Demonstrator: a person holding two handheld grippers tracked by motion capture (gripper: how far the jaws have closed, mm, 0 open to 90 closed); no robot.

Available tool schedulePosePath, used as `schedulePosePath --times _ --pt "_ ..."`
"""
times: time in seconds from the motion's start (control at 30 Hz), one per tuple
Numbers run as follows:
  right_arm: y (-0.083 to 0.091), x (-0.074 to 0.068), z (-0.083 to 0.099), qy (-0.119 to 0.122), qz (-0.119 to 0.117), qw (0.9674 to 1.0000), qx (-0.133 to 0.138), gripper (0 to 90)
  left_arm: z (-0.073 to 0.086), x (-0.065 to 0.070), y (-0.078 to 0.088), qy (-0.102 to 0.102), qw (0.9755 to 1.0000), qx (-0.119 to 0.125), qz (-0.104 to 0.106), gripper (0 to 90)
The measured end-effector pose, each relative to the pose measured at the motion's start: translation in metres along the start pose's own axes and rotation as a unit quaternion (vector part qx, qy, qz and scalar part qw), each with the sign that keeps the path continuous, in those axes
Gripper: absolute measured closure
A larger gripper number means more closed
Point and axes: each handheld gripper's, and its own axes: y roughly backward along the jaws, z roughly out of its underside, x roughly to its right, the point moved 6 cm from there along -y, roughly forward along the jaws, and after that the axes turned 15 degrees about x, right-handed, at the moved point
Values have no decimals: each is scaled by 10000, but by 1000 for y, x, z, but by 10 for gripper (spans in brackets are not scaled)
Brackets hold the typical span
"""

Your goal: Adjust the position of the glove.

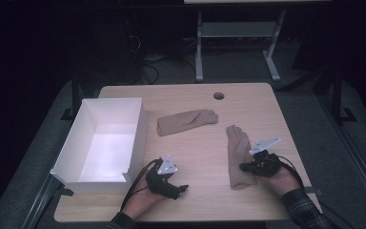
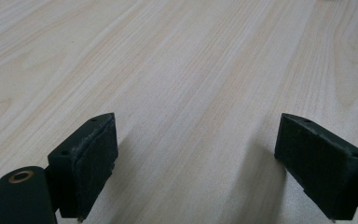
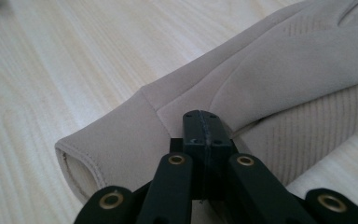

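Two beige gloves lie on the wooden table (image 1: pixel 190 152). The near glove (image 1: pixel 238 157) lies flat at the right, cuff toward the person. The far glove (image 1: pixel 187 121) lies near the white box (image 1: pixel 102 143). The right gripper (image 3: pixel 204 135) has its jaws pressed together over the near glove's cuff; this close view shows ribbed fabric. The left gripper (image 2: pixel 196 158) is spread wide above bare wood.

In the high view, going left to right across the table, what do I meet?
White box → left tool → glove lying crosswise → glove lying lengthwise → right tool, resting on that second glove.
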Motion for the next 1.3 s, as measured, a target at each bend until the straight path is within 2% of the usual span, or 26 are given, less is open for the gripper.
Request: schedulePosePath --times 0.1,0.8,0.9,0.97,1.07,1.17,1.2,1.3 --pt "2 -3 2 71 -20 10000 -7 899 0 0 0 -1 10000 -12 2 126" --pt "21 -31 20 156 -139 9998 -62 899 0 0 0 -5 10000 30 -5 126" --pt "22 -31 20 187 -150 9997 -61 897 0 0 0 -5 10000 30 -5 126" --pt "22 -31 19 207 -147 9997 -55 879 0 0 0 -6 10000 29 -5 126" --pt "29 -28 11 173 -97 9996 207 830 0 0 0 -8 10000 30 -5 126" --pt "35 -20 6 91 71 9990 428 776 0 0 0 -8 10000 30 -6 126" --pt "35 -20 6 91 71 9990 428 776 0 0 0 -8 10000 30 -6 126" --pt "40 -1 6 21 419 9973 596 654 0 0 0 -3 10000 30 -6 126"
